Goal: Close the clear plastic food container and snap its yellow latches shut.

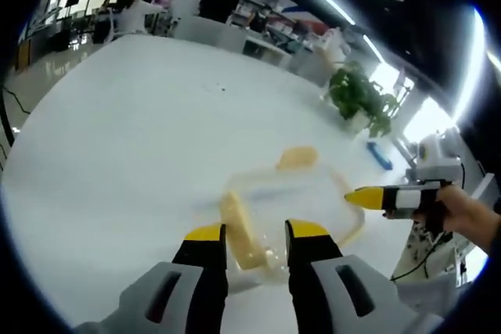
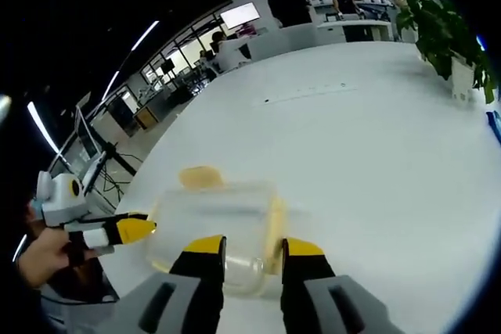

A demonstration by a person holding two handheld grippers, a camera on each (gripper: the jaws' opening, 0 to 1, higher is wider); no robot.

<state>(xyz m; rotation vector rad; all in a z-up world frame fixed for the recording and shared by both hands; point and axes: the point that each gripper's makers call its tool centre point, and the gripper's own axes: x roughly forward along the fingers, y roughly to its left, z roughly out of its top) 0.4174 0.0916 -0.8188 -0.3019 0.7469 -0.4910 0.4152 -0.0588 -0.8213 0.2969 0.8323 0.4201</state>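
On the white desk (image 1: pixel 141 138) sits the clear container (image 1: pixel 293 201), just ahead of both grippers, each with jaws apart and holding nothing. The left gripper (image 1: pixel 254 232) faces a yellow latch (image 1: pixel 239 232); the right gripper (image 2: pixel 254 244) nears the opposite side. A one-sided push could skid the light box. I cannot tell whether anything is inside.

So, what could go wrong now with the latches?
1. The container is light and sits free on the smooth table; a push from the left gripper on the near latch might slide it.
2. The far latch looks unsnapped, so the lid could lift.
3. The right gripper may bump the container.
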